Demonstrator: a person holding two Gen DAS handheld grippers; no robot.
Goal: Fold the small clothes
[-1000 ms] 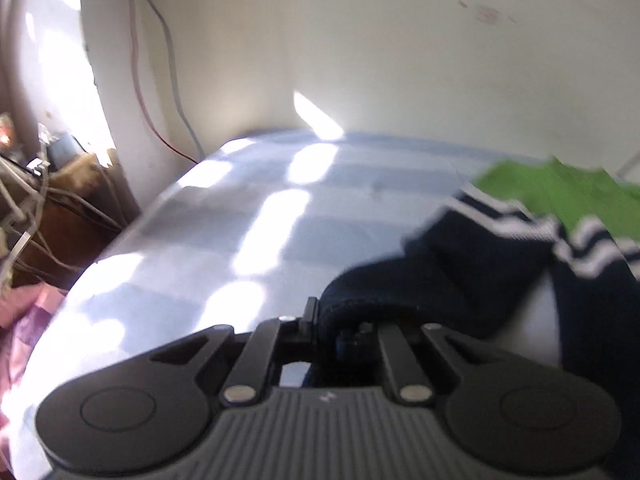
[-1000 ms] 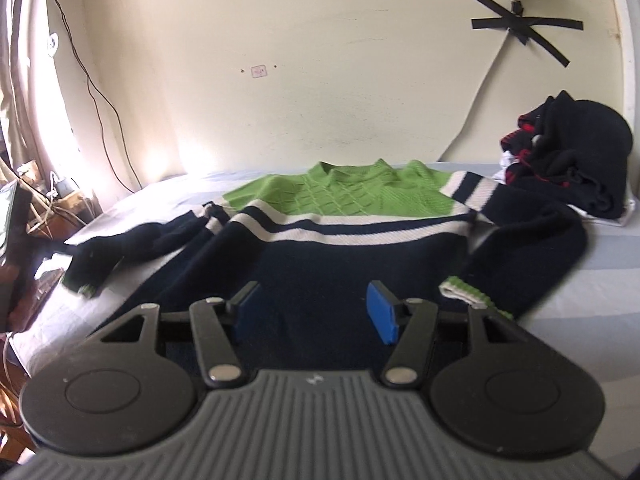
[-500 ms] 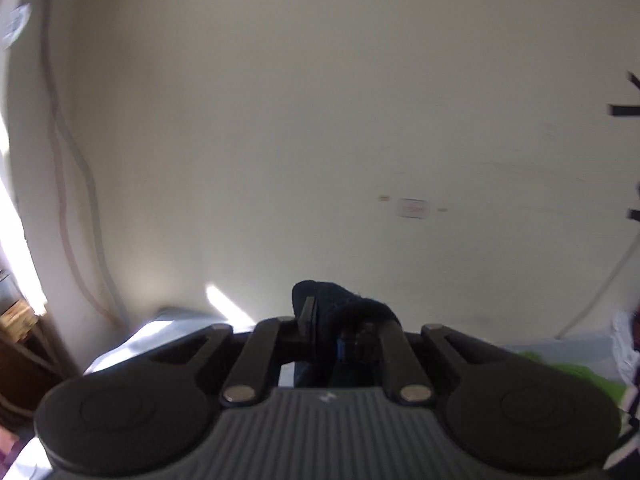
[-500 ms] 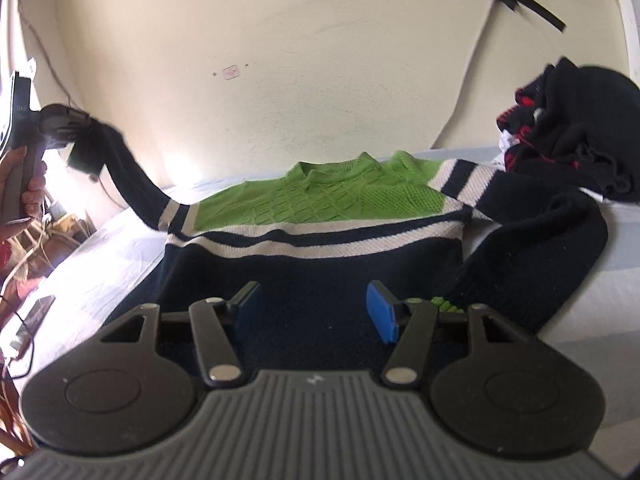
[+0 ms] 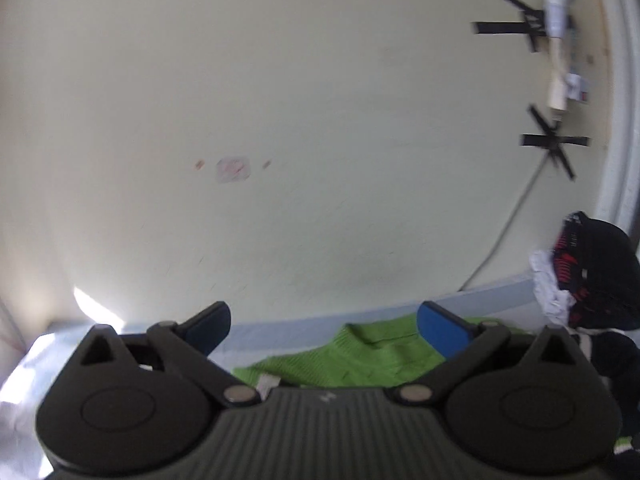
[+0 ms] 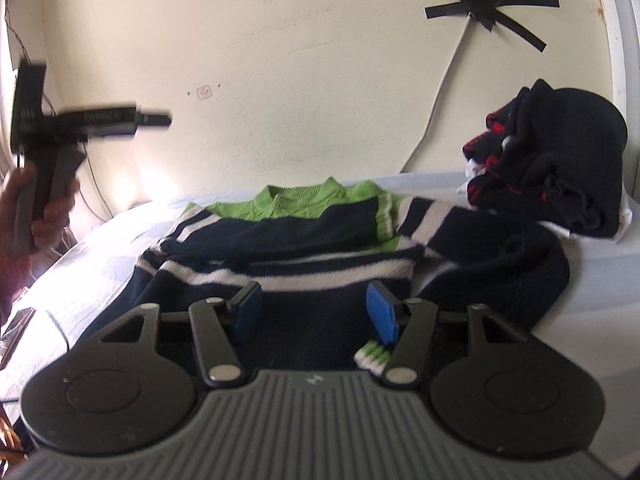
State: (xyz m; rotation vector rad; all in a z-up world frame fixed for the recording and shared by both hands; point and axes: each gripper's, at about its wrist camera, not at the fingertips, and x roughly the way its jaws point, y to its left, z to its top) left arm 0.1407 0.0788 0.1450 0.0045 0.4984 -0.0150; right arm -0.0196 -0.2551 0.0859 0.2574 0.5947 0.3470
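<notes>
Along the bottom of the left wrist view, the left gripper [image 5: 324, 326] has its jaws opening, its blue pads spread far apart with nothing between them, and it is raised toward the pale wall [image 5: 280, 120]. Beyond the pads lies the green neck part of the sweater [image 5: 360, 360] on the light blue bed [image 5: 280, 330]. A heap of dark clothes [image 5: 592, 272] with red and white in it sits at the right, near the wall, and black tape crosses [image 5: 552, 146] hold a cord against the wall above it. From the right wrist view, the right gripper [image 6: 314, 312] hovers low over the sweater's navy lower body with its jaws partly apart, and no cloth is caught between the pads. The sweater [image 6: 280, 264] lies spread on the bed [image 6: 592, 264], green at the collar, navy with white stripes below. Its left sleeve [image 6: 280, 232] is folded across the chest, with the green and white cuff ending near the right shoulder. Its right sleeve [image 6: 500, 256] bends out to the right and curls back, its striped cuff [image 6: 374, 354] lying just beside the right pad. At the left edge a hand [image 6: 44, 204] holds the left gripper [image 6: 154, 120] up in the air, well clear of the sweater, blurred. The heap of dark clothes [image 6: 552, 160] rests at the right, just beside the outstretched sleeve.
</notes>
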